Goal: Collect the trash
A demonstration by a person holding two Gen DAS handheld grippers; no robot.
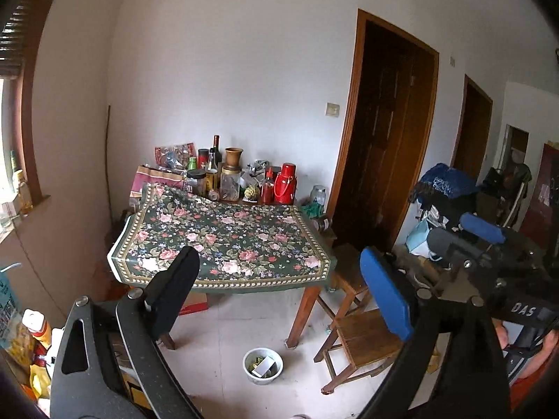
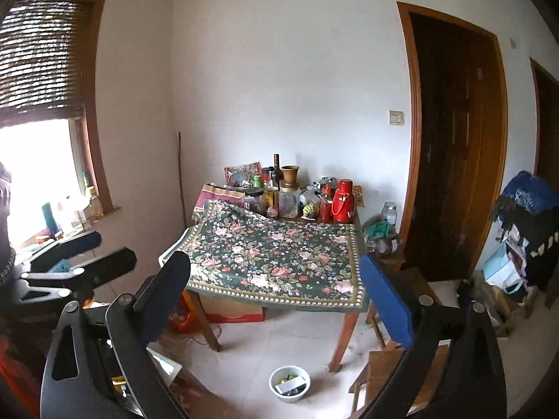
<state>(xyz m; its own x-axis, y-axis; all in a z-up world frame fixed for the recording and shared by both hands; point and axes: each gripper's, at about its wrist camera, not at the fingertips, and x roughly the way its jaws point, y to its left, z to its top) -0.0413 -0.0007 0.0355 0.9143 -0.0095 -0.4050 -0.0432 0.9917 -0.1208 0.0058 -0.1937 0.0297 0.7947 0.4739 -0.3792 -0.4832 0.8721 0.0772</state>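
Left wrist view was filled at its lower edge by the left gripper (image 1: 279, 296), whose black finger and blue-padded finger were spread wide with nothing between them; the right gripper (image 1: 468, 241) was seen at the right, likewise released and empty. The white bowl-shaped bin (image 1: 262, 365) was seen on the pale tiled floor (image 1: 227, 331), near and below the fingers, almost straight ahead of the left gripper and just left of the wooden stool (image 1: 360, 338). Scraps and a flat pale box were seen inside it, the box lying slantwise across the round rim. From the right wrist view the same bin (image 2: 289, 383) lay low and a little left of centre between the spread fingers of the right gripper (image 2: 276, 300), with the left gripper (image 2: 84, 248) at the far left, also open. It was judged that either hand would have to be lowered steeply to reach the bin, the left lying slightly nearer in line. Beyond it stood the wooden table (image 2: 344, 331) under a glossy floral cloth (image 2: 276, 262); no loose trash could be made out on the cloth. Jars, glass bottles and a red flask (image 2: 343, 200) were crowded along its far edge against the wall.
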